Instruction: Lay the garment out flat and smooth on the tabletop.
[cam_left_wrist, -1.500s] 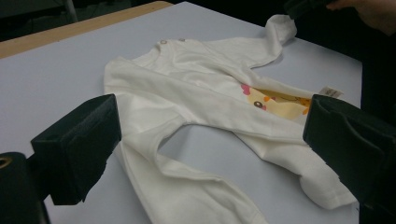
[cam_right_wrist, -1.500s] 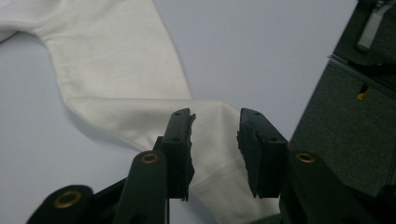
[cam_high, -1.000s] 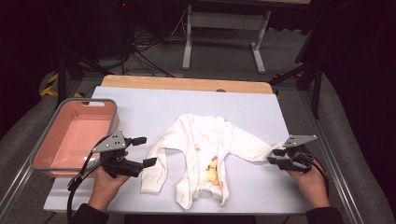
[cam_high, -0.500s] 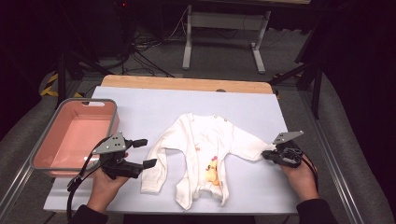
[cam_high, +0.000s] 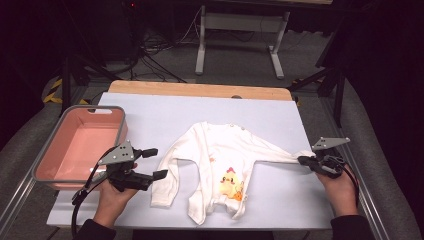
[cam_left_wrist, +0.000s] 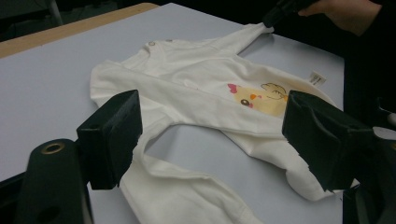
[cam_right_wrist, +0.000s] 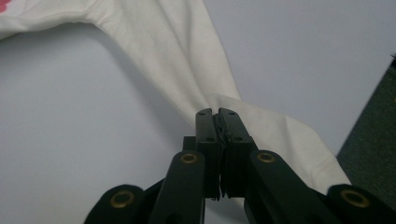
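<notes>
High view showed the right gripper (cam_high: 306, 161) had just clamped shut on the shirt (cam_high: 220, 170) sleeve's cuff at three o'clock, pulling it out straighter than a second before. Left gripper (cam_high: 156, 163) waited, jaws apart, by the sleeve at nine o'clock; spreading had likely begun.

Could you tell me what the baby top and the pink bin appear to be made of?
The baby top looks like soft matte cotton knit, since it creases and drapes limply. The pink bin looks like moulded plastic, smooth and faintly glossy, with a grey rim.
</notes>
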